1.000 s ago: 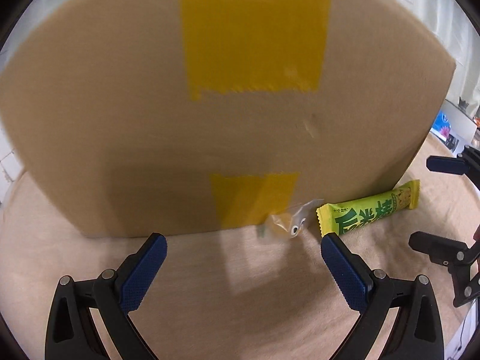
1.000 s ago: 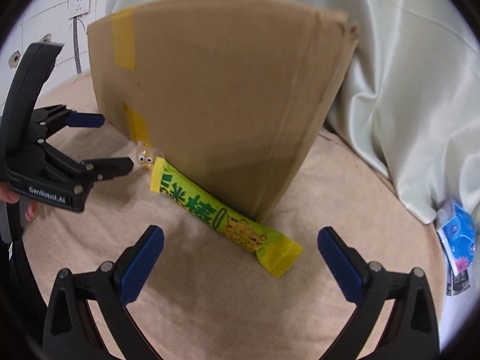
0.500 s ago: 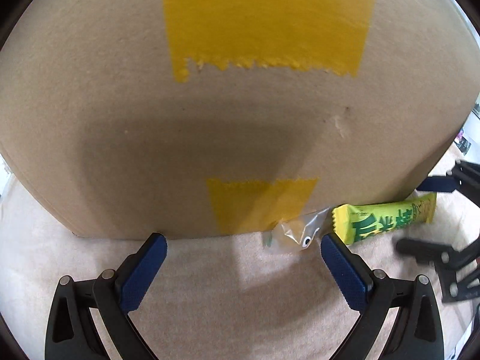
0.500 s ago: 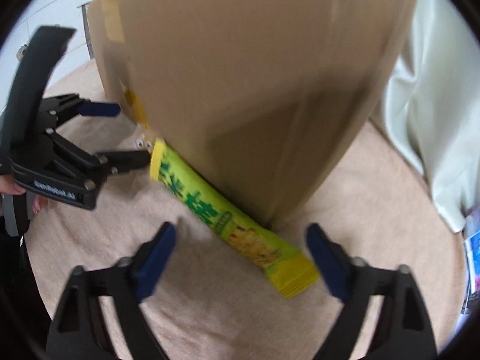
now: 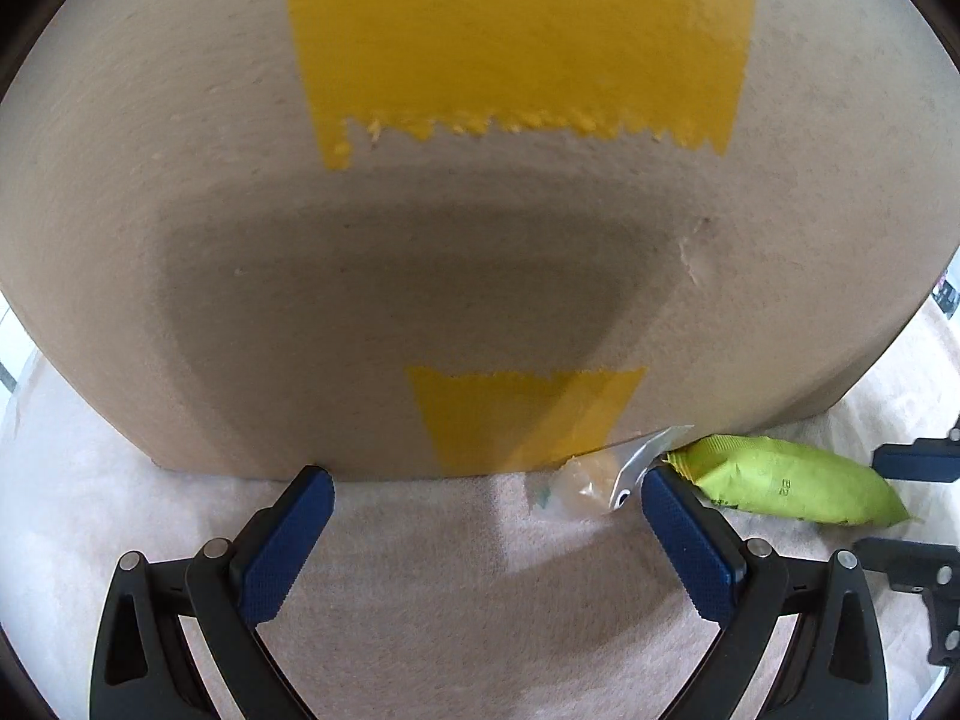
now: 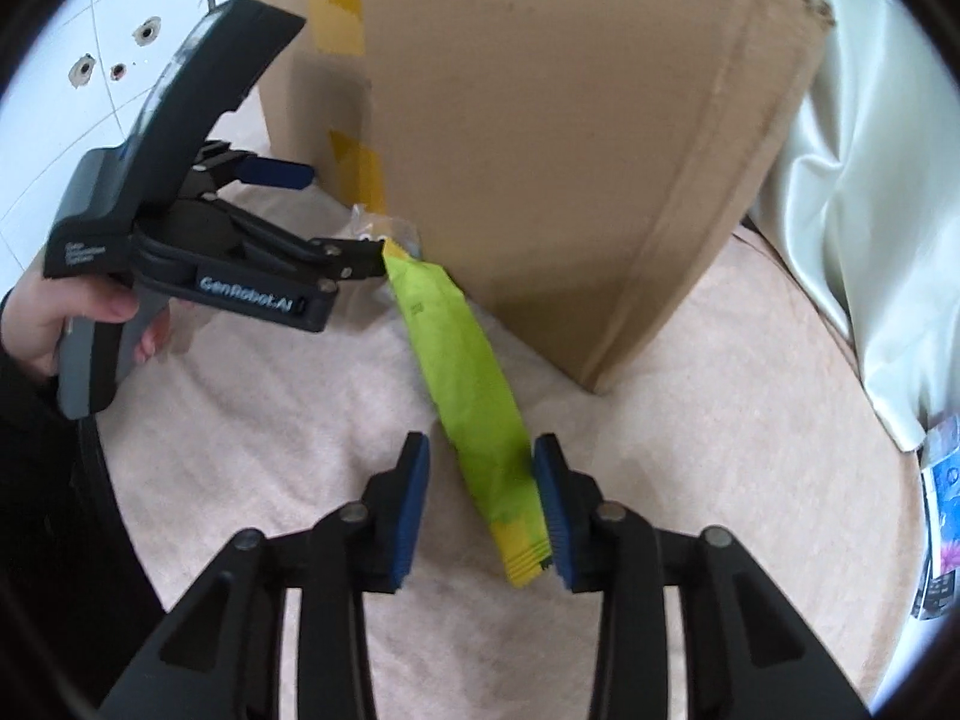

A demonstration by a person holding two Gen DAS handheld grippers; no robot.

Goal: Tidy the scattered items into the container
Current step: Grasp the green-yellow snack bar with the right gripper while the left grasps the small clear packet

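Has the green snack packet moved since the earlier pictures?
Yes. The green snack packet has turned plain side up and swung away from the cardboard box, now between the right gripper's closing fingers.

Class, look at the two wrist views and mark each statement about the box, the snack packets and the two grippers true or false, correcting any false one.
1. The green snack packet lies between the jaws of the right gripper. True; the jaws have just been closing around it.
2. The left gripper has its jaws shut on the clear packet. False; its jaws stand wide open and the packet lies by the right-hand one.
3. The cardboard box carries yellow tape. True.
4. The green snack packet is already inside the box. False; it is outside, by the box's foot.
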